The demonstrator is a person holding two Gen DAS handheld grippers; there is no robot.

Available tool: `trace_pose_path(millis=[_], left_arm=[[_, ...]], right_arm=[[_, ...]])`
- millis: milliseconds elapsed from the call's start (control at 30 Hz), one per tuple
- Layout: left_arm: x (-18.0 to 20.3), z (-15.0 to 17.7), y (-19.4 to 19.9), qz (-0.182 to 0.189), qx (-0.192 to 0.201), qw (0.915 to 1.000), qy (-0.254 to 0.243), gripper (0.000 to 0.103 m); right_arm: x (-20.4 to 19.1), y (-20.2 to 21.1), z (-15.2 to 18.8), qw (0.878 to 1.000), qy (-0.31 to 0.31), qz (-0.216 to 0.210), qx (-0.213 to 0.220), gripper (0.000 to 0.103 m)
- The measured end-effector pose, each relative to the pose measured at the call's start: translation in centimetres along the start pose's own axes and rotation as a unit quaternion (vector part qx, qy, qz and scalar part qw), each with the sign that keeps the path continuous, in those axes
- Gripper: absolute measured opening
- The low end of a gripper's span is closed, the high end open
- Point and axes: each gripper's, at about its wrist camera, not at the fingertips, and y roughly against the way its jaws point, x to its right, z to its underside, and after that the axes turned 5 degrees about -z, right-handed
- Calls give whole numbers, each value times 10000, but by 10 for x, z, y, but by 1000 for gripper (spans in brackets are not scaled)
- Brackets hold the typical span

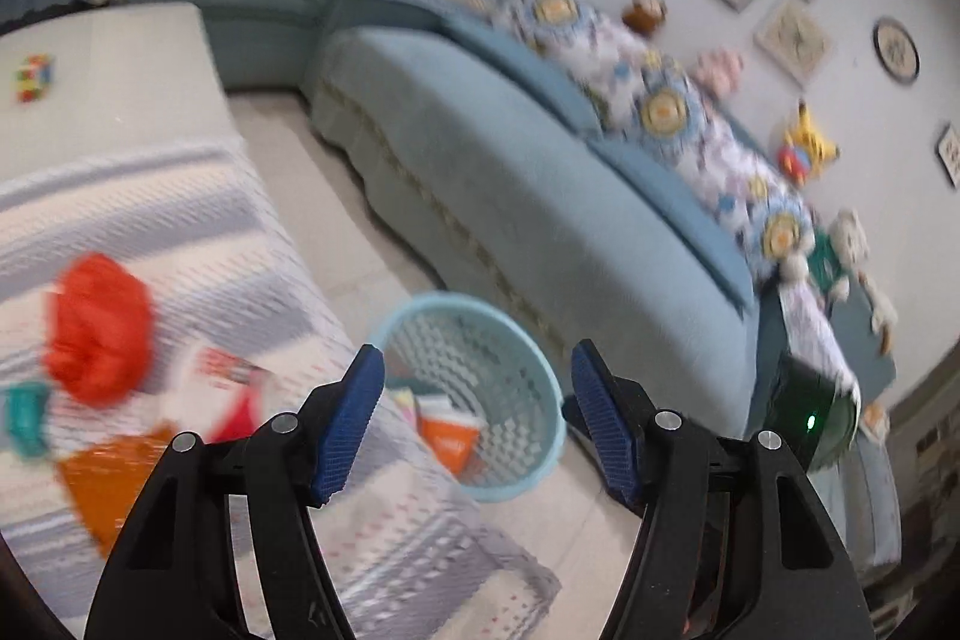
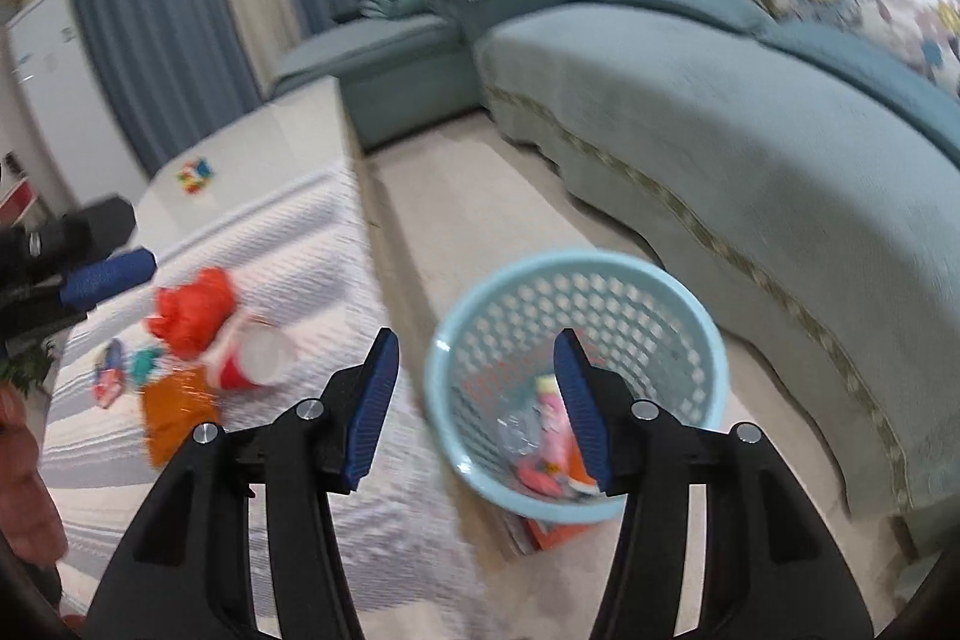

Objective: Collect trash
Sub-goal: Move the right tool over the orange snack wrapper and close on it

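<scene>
A light blue mesh basket (image 1: 543,370) (image 2: 576,259) stands on the floor between the table and the sofa, with several wrappers (image 2: 549,436) inside. On the striped tablecloth lie a crumpled red bag (image 1: 99,328) (image 2: 192,307), a red and white paper cup (image 2: 255,358), an orange wrapper (image 1: 114,484) (image 2: 174,415) and a teal scrap (image 1: 24,418). My left gripper (image 1: 477,358) is open and empty, above the table's edge. My right gripper (image 2: 477,340) is open and empty too, hanging over the gap between table and basket. One blue finger (image 2: 108,274) of the left gripper shows at the far left.
A long blue sofa (image 1: 540,196) (image 2: 750,112) with patterned cushions runs close behind the basket. A colour cube (image 1: 33,76) (image 2: 195,175) sits at the table's far end. An orange booklet (image 2: 558,529) lies under the basket. A hand (image 2: 24,490) shows at the lower left.
</scene>
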Motion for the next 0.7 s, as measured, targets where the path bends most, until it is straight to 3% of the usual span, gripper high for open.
trace_pose_path(millis=[167,267,333,500,567,700], left_arm=[[-50,-4,68,-829,655,9944,103,64],[-90,2,100,-1537,907,9835,282,68],[-123,8,117,-2135,1037,9703,454,68],[-192,24,135,-2932,1006,9441,1117,70],[-219,31,135,-3059,893,9388,1308,71],[-259,45,121,-3284,635,9256,1771,76]], right_arm=[[-51,0,-4,9980,413,-471,120,50],[-83,-7,-1,9951,734,-657,53,50],[-105,-16,4,9925,927,-799,-66,50],[-152,-36,21,9855,1304,-1045,-309,52],[-170,-47,29,9827,1415,-1114,-429,62],[-196,-65,44,9778,1647,-1161,-578,70]])
